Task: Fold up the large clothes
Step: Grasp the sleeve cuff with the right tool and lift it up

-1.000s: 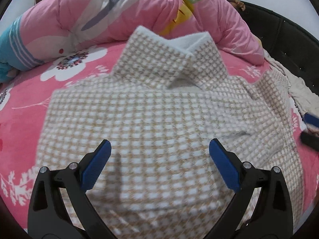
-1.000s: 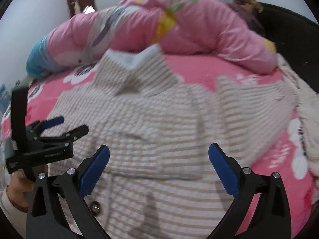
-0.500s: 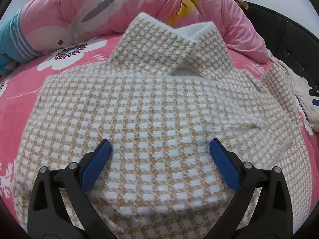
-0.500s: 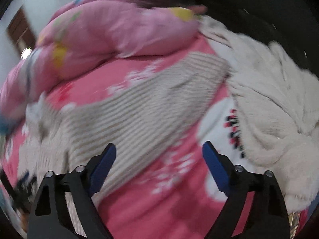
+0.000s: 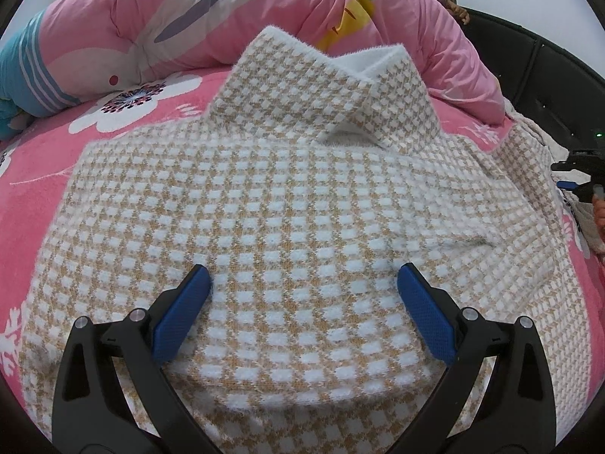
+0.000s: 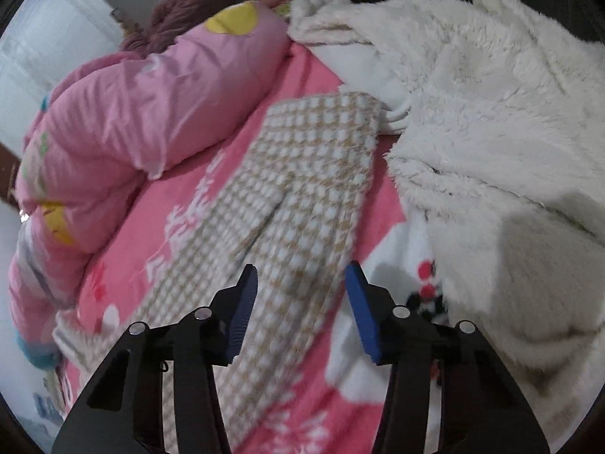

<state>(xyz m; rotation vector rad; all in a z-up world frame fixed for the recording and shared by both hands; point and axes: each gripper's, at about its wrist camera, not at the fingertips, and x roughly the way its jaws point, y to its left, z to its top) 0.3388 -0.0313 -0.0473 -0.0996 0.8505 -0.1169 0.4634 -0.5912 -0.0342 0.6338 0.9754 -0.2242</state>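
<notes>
A beige-and-white checked knit sweater (image 5: 287, 196) lies spread on the pink flowered bed, collar at the far side. My left gripper (image 5: 302, 283) is open, low over the sweater's body with its blue pads wide apart. The right gripper shows small at the right edge of the left wrist view (image 5: 582, 174). In the right wrist view the sweater's right sleeve (image 6: 314, 196) stretches away toward a white fleece. My right gripper (image 6: 302, 283) is open, its jaws partly narrowed, straddling the sleeve near its lower part; nothing is held.
A rolled pink duvet (image 5: 227, 19) lies along the far side of the bed (image 5: 38, 143). A white fluffy garment (image 6: 491, 121) is heaped at the right, touching the sleeve's cuff. A dark headboard (image 5: 548, 83) stands at the far right.
The left gripper has moved closer and lower over the sweater. The right gripper has swung right from the sweater's body to the sleeve, come down over it, and its jaws have narrowed.
</notes>
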